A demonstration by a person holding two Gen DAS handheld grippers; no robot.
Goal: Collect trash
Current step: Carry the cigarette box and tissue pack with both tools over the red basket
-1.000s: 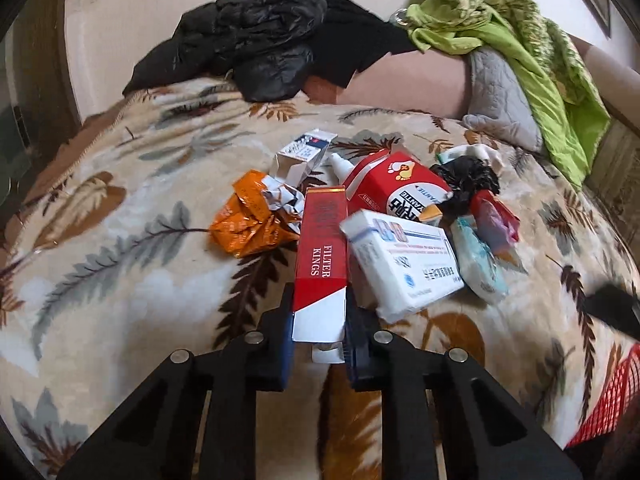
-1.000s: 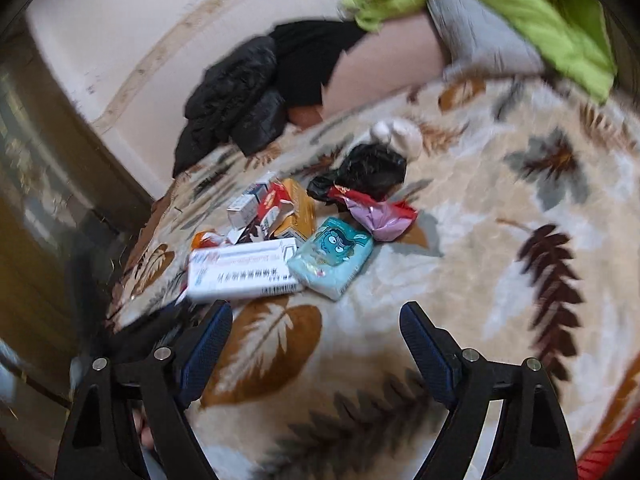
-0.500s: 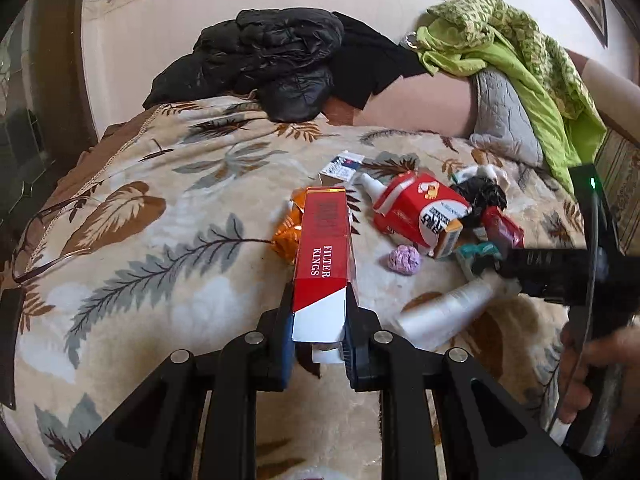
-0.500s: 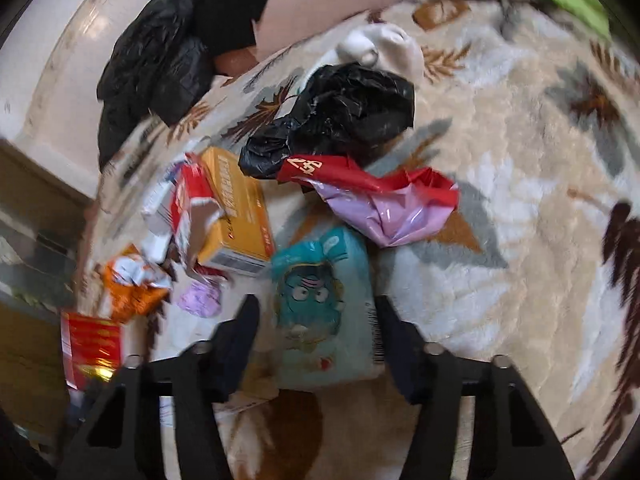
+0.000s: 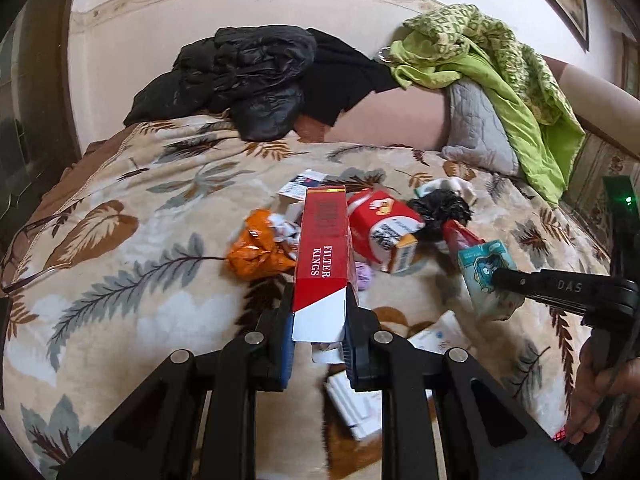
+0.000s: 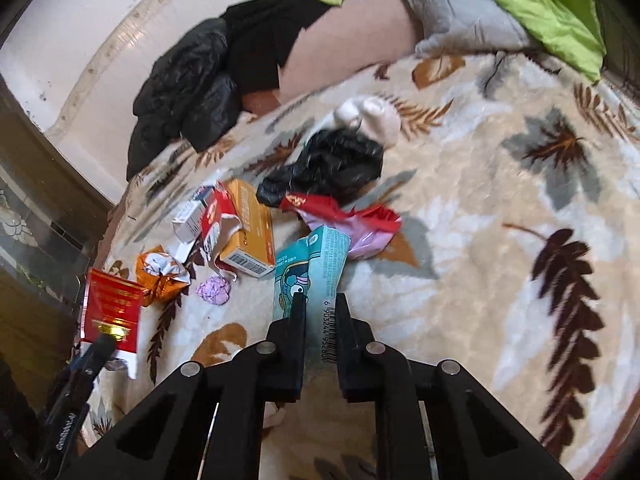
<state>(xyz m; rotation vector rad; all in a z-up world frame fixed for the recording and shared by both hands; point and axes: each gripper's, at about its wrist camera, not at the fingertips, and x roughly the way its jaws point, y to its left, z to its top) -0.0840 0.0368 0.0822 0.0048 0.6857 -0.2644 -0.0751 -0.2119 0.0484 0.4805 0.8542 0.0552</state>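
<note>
My left gripper [image 5: 319, 320] is shut on a long red and white carton [image 5: 323, 256] marked FILTER KINGS, held above the leaf-patterned blanket. My right gripper [image 6: 319, 308] has its jaws closing on a teal tissue pack [image 6: 310, 272], and the pads press its sides. That pack [image 5: 486, 276] and the right gripper [image 5: 504, 280] also show at the right of the left wrist view. The trash pile on the blanket holds a red and orange box [image 5: 384, 226], an orange wrapper [image 5: 256, 250], a black bag [image 6: 328, 168], a red and pink wrapper [image 6: 352, 220] and a purple wad [image 6: 214, 290].
A white flat box [image 5: 356, 396] lies under my left gripper. Black jackets [image 5: 244, 84], a grey pillow [image 5: 476, 128] and a green cloth [image 5: 500, 64] pile against the wall at the back. Eyeglasses [image 5: 24, 256] rest on the blanket at the left. A hand [image 5: 600, 392] grips the right tool.
My right gripper came down over the teal tissue pack and closed from wide open onto it. My left gripper rose a little with the red carton; the white box left its fingers' side.
</note>
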